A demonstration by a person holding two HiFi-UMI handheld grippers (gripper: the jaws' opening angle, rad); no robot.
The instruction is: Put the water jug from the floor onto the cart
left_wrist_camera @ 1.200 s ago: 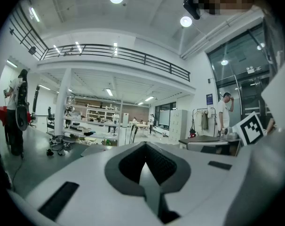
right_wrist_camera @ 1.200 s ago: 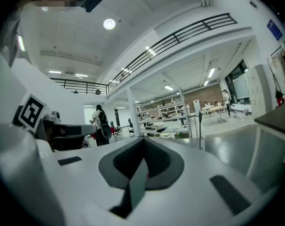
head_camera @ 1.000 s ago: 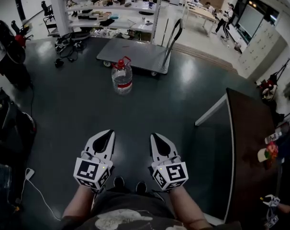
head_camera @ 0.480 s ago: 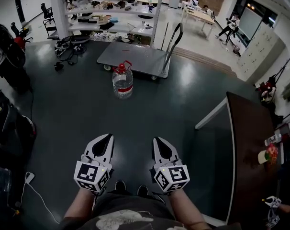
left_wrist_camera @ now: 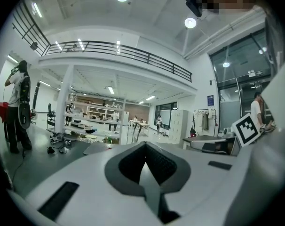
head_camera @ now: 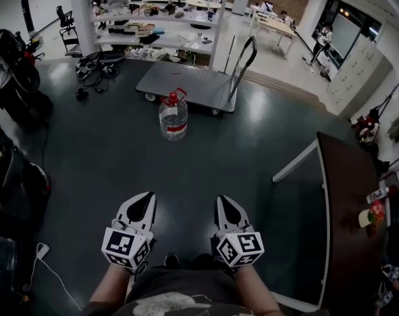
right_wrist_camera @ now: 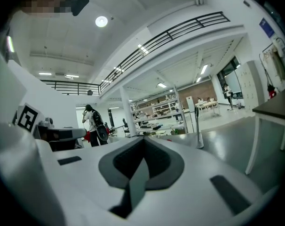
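The water jug (head_camera: pixel 174 116), clear with a red cap, red handle and red label, stands upright on the dark floor just in front of the cart. The cart (head_camera: pixel 186 84) is a flat grey platform trolley with an upright push handle (head_camera: pixel 243 61) on its right end, and its deck is bare. My left gripper (head_camera: pixel 146 200) and right gripper (head_camera: pixel 224 203) hang side by side low in the head view, well short of the jug. Both are shut with nothing in them. In the left gripper view the jaws (left_wrist_camera: pixel 143 147) meet; the right gripper (right_wrist_camera: pixel 143 142) shows the same.
Shelving racks (head_camera: pixel 153 18) full of parts stand behind the cart. A dark table (head_camera: pixel 351 203) with white legs fills the right side. Cables (head_camera: pixel 94 71) lie on the floor at the left, and a white lead (head_camera: pixel 51 262) runs near my feet. A person with a backpack (left_wrist_camera: pixel 18 107) stands at the left.
The jug and cart have drifted lower and slightly right in the head view as I come closer. Both grippers have sunk a little in the frame and stay shut.
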